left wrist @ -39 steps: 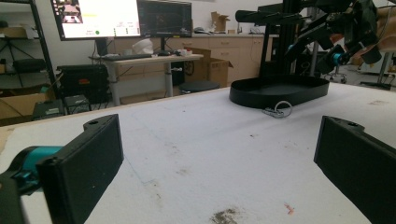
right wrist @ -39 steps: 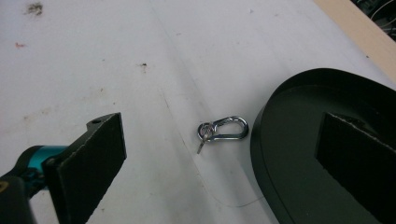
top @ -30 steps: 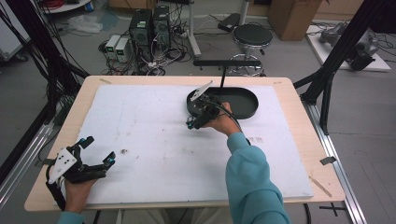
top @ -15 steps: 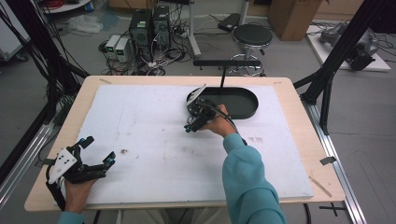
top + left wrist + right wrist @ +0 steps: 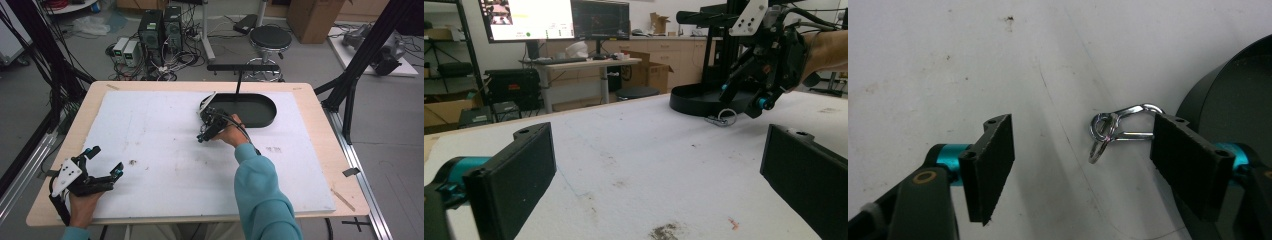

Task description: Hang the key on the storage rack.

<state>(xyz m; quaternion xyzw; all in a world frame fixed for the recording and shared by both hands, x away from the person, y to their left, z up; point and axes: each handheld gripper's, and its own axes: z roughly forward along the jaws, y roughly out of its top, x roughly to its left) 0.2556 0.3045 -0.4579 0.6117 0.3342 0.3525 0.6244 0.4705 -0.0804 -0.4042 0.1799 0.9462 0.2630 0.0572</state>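
R gripper [image 5: 1083,165] closing; metal clip [image 5: 1120,127] between jaws.

Both grippers, left gripper [image 5: 102,162] and right gripper [image 5: 1083,165], are black with flat rectangular jaw pads on teal pins, little screw holes at the pad tips. White three-cornered plate [image 5: 67,174] on top of the left one, black cable [image 5: 243,131] behind the right, teal sleeve [image 5: 262,195].

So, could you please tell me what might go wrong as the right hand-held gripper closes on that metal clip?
The jaws of the right hand-held gripper have just been closing, yet the metal clip lies off-centre by one pad, so it may be pushed aside. It lies flat, so the pads might slip over it. The black tray sits close and could get knocked.
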